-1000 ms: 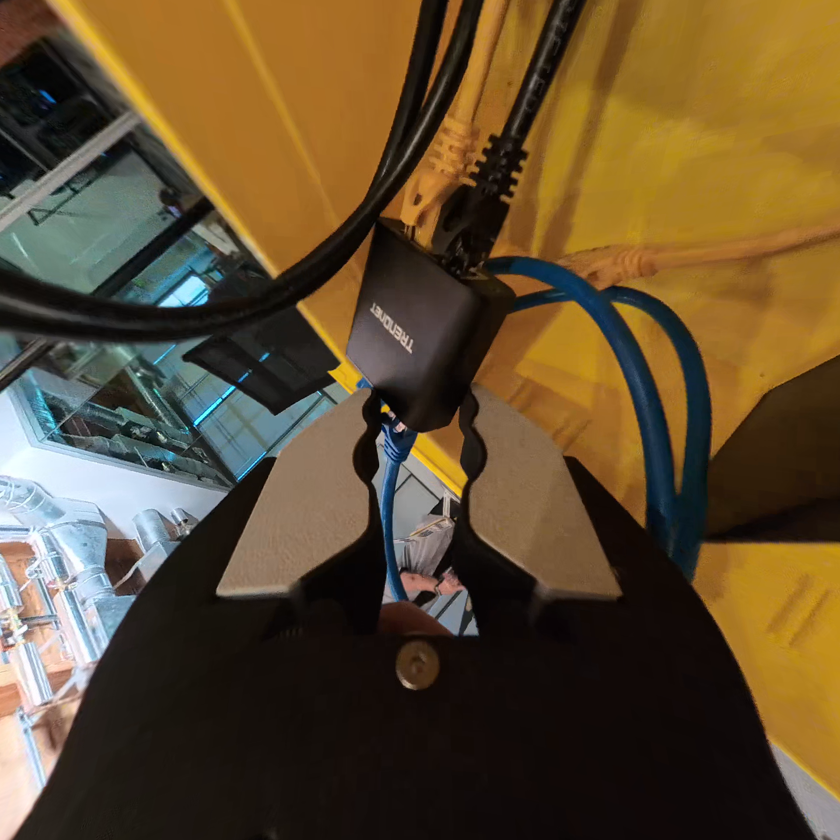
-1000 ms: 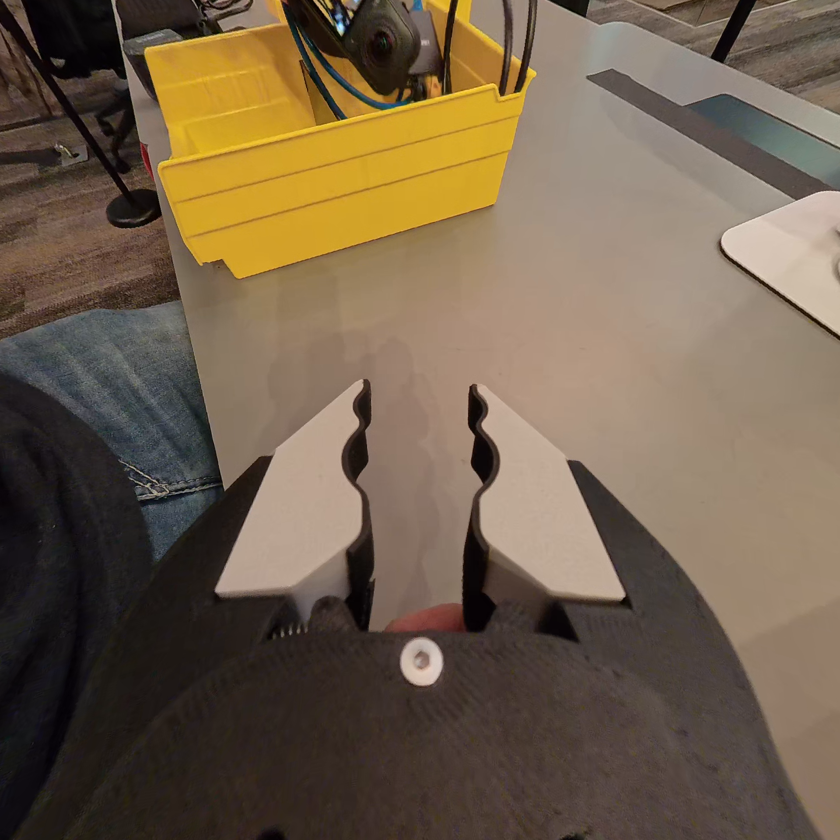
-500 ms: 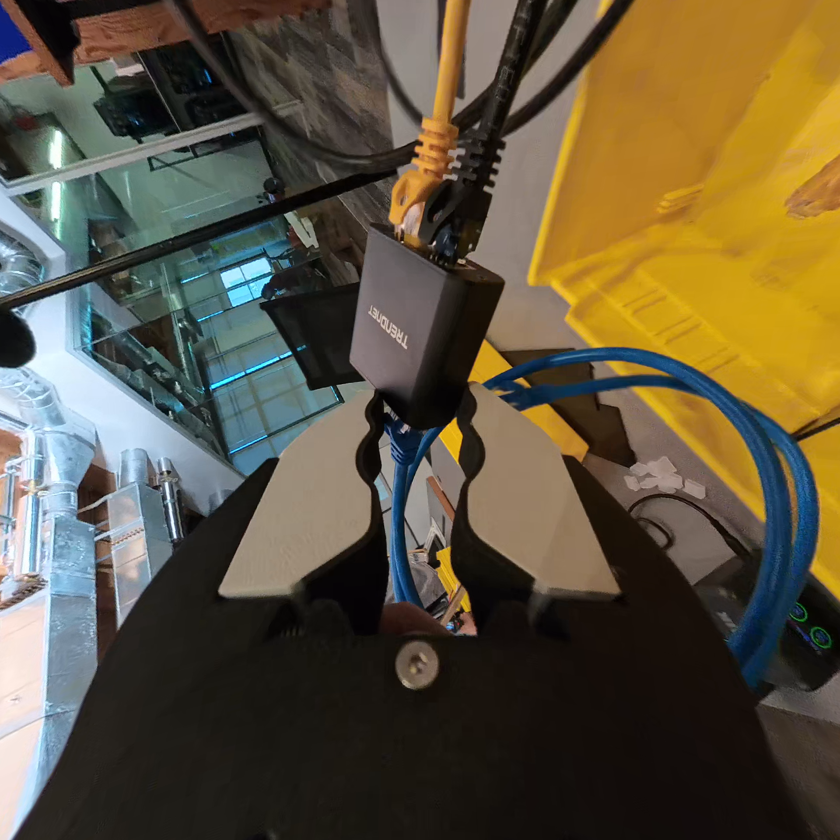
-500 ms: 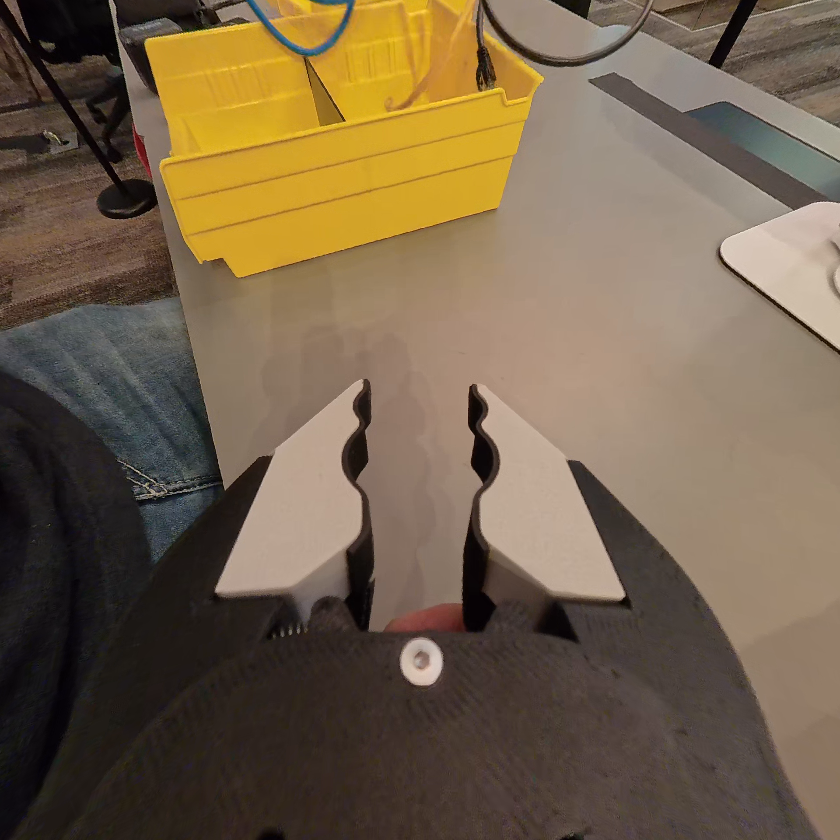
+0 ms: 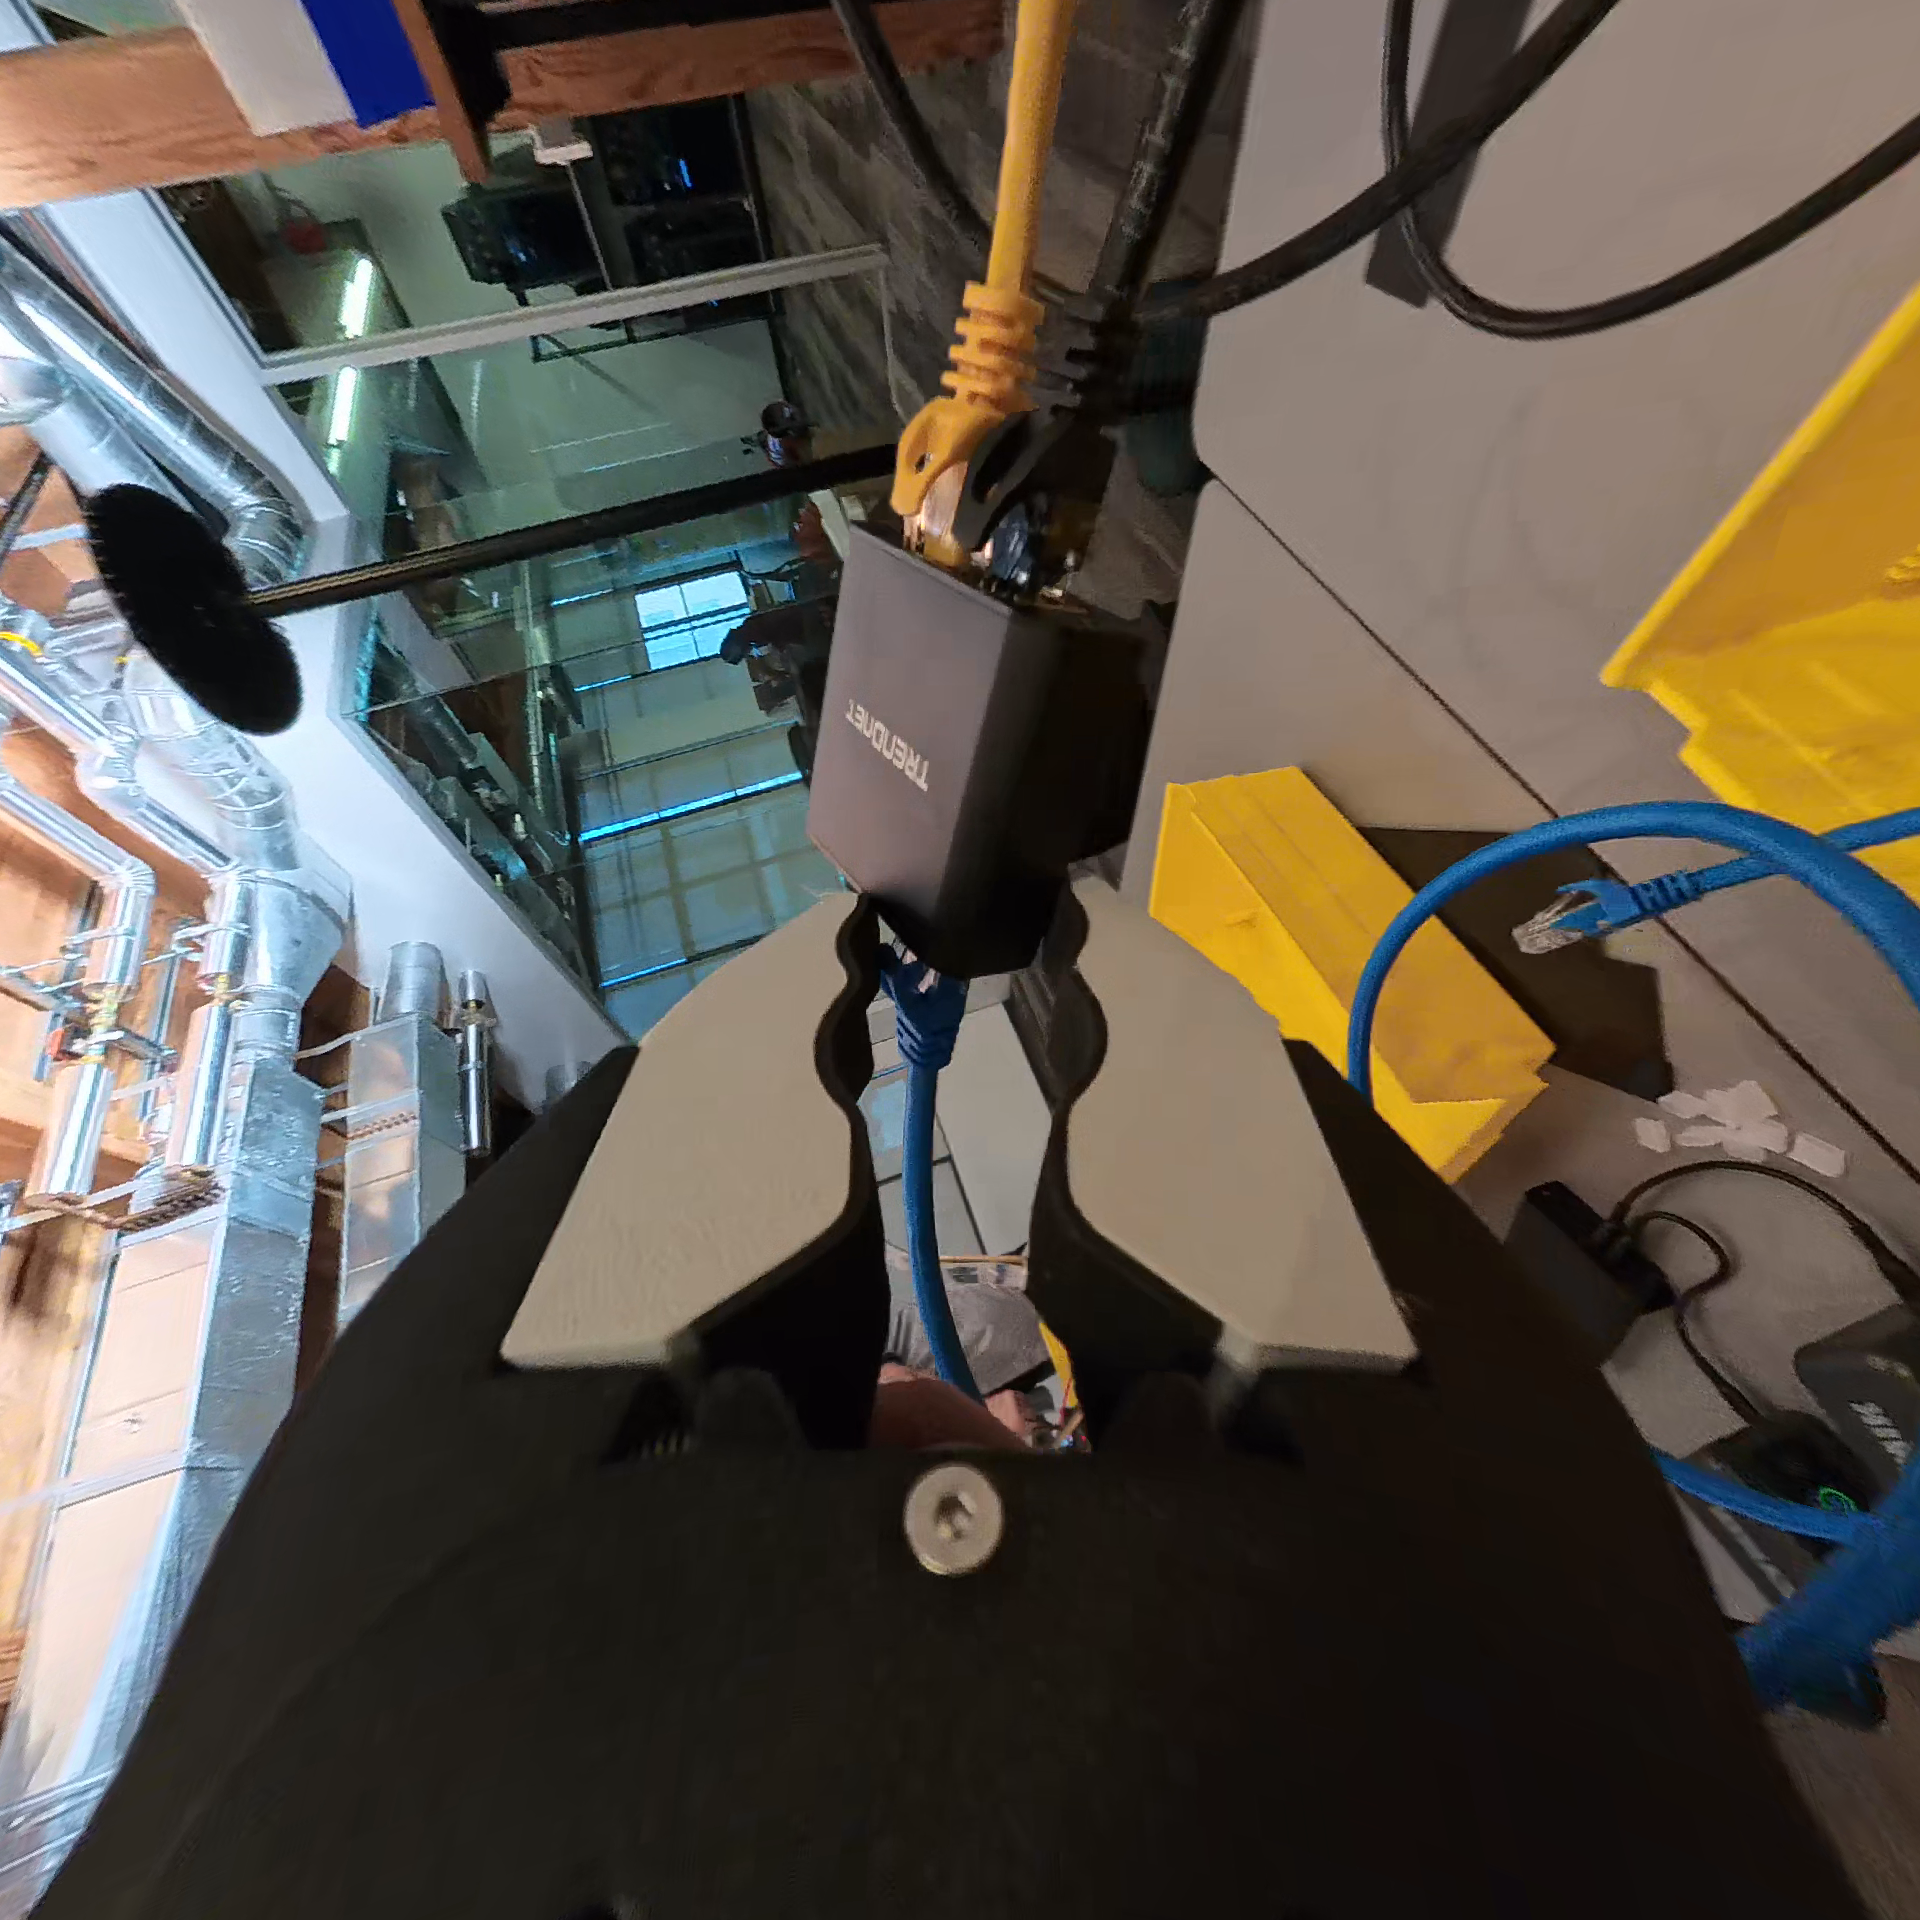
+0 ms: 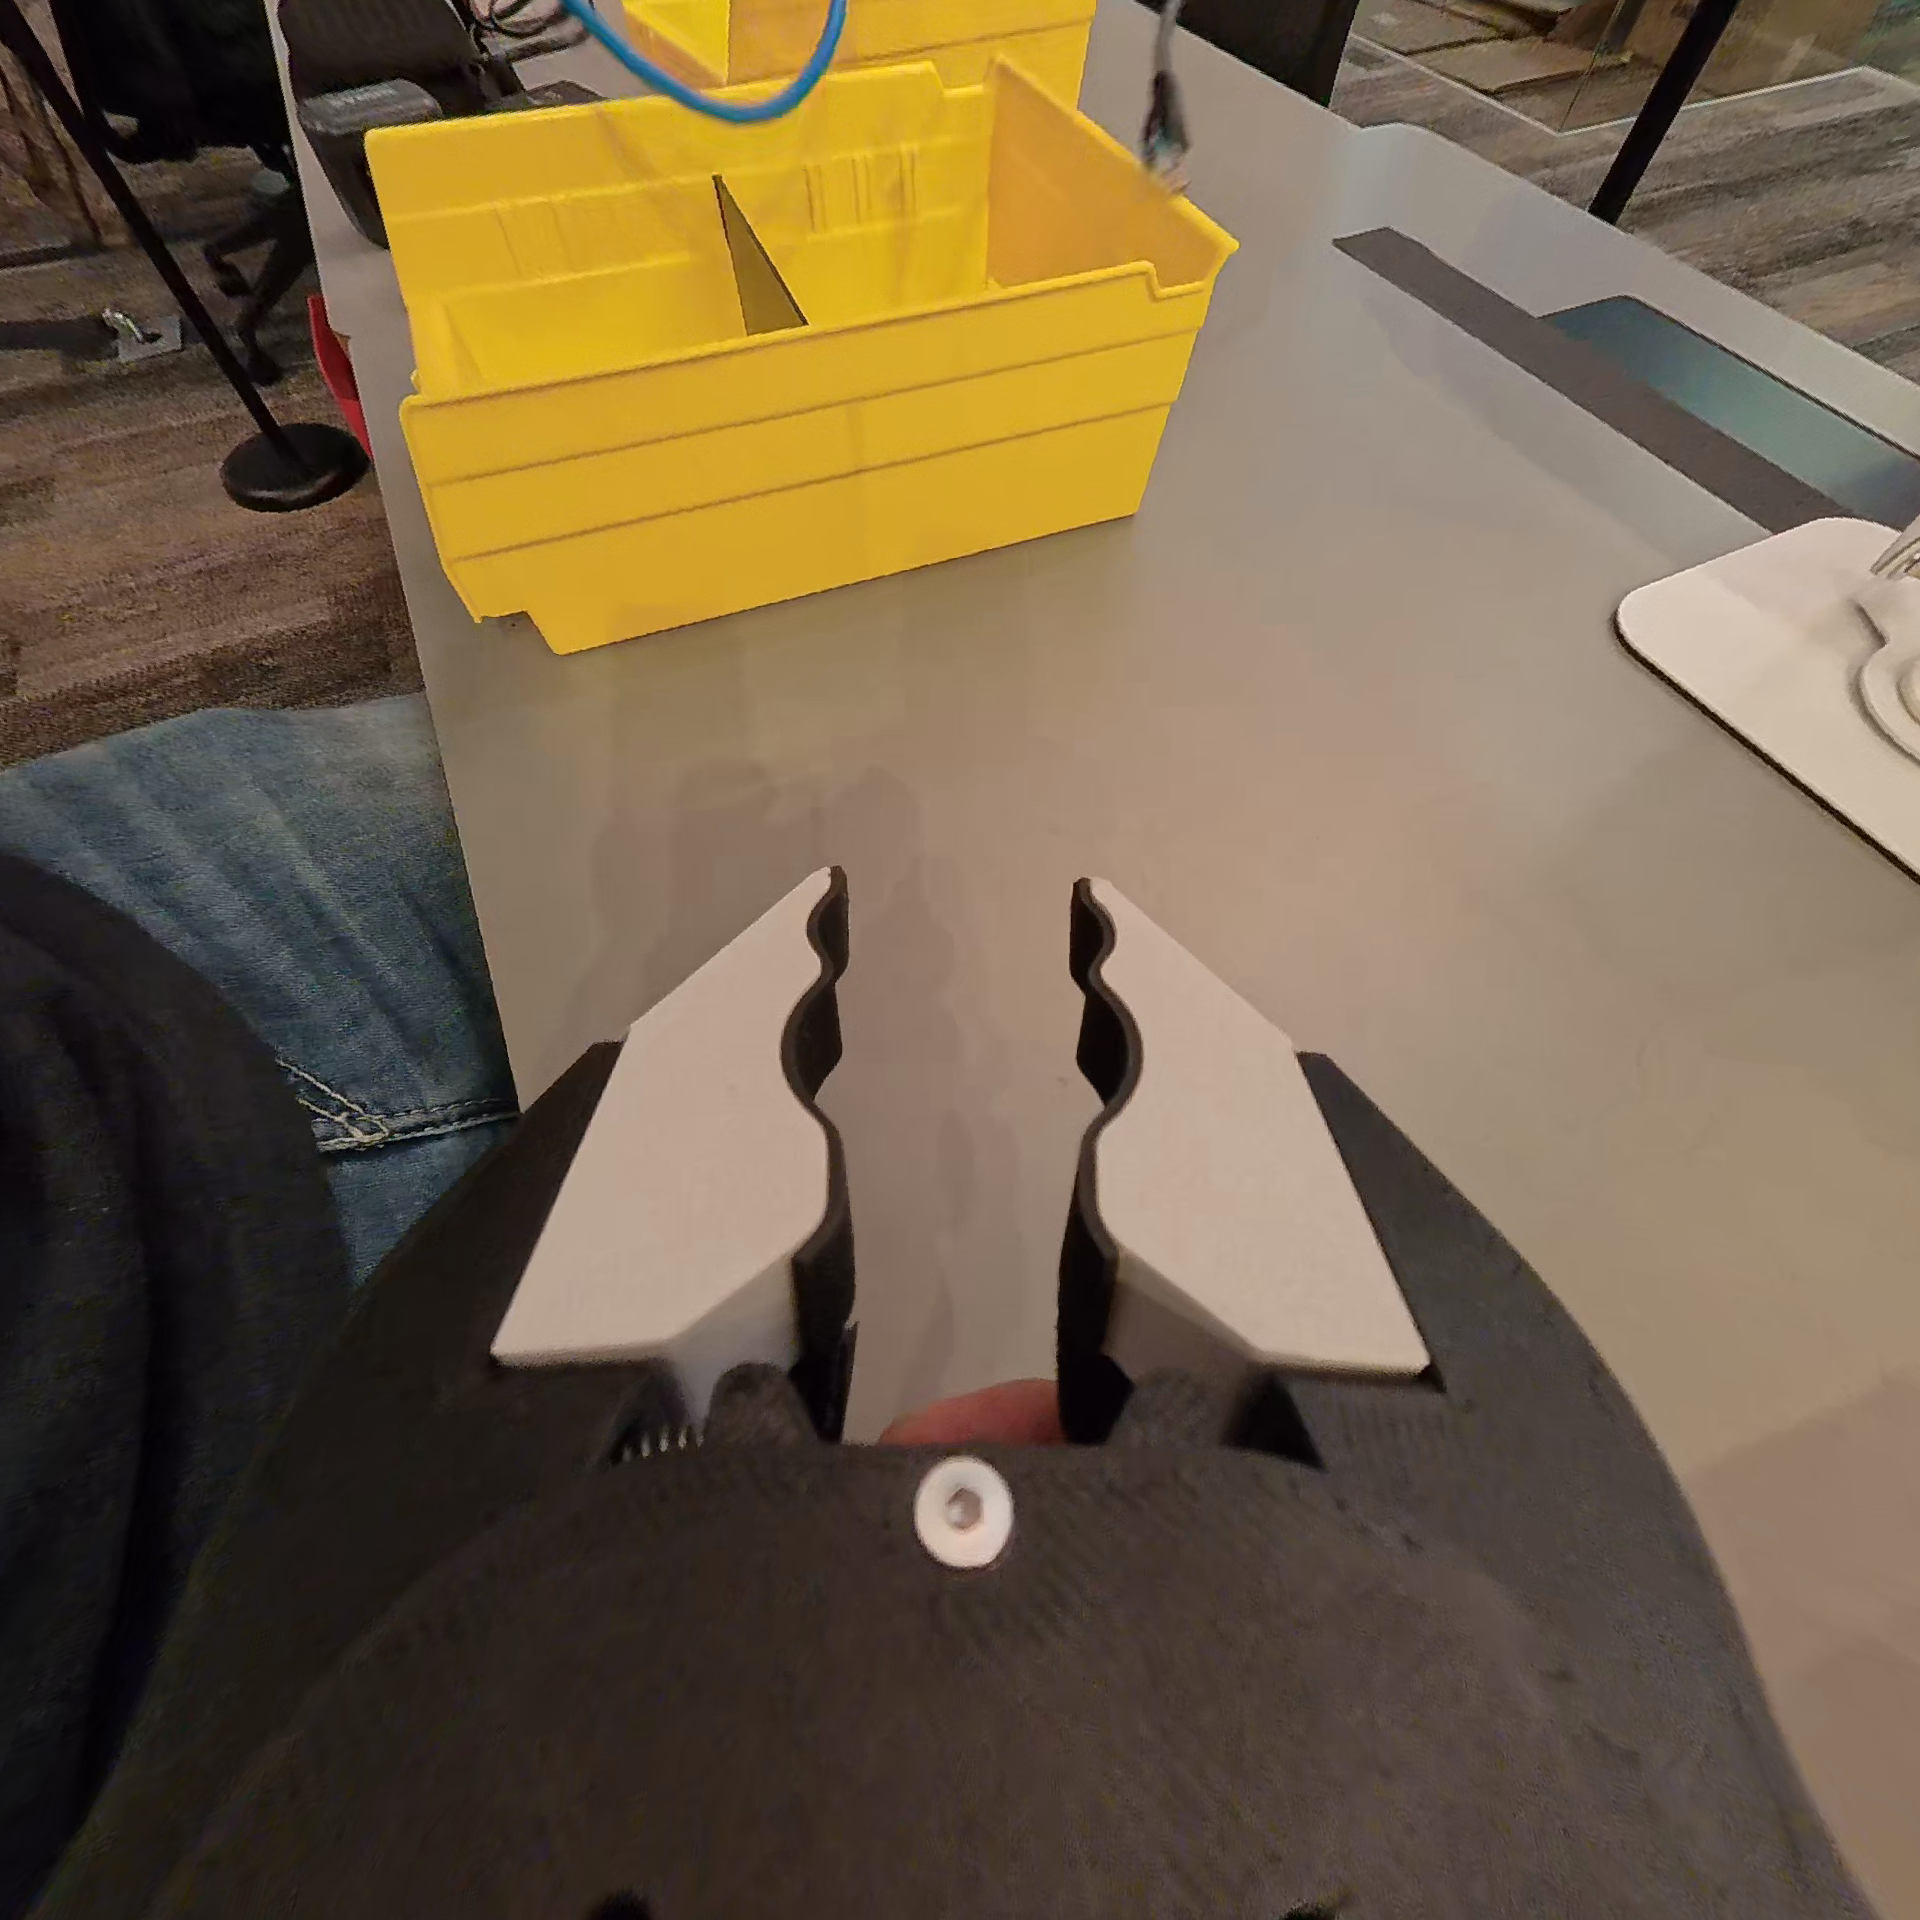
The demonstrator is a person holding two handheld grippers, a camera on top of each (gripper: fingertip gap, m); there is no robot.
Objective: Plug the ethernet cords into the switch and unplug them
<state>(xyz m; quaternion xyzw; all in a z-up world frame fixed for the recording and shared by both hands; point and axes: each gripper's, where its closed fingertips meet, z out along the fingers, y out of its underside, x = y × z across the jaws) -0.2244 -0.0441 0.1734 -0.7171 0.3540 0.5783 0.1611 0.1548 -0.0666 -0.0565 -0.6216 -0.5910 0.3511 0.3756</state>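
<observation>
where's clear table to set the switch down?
Open grey table between the yellow bin, the right gripper and the white pad. Crowded: cords hang from the switch in the left gripper.

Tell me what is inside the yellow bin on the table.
In the right wrist view the yellow bin shows bare yellow walls and a divider; no cords visible inside. A blue cable loop hangs above it. The front wall hides the floor of the compartments.
</observation>
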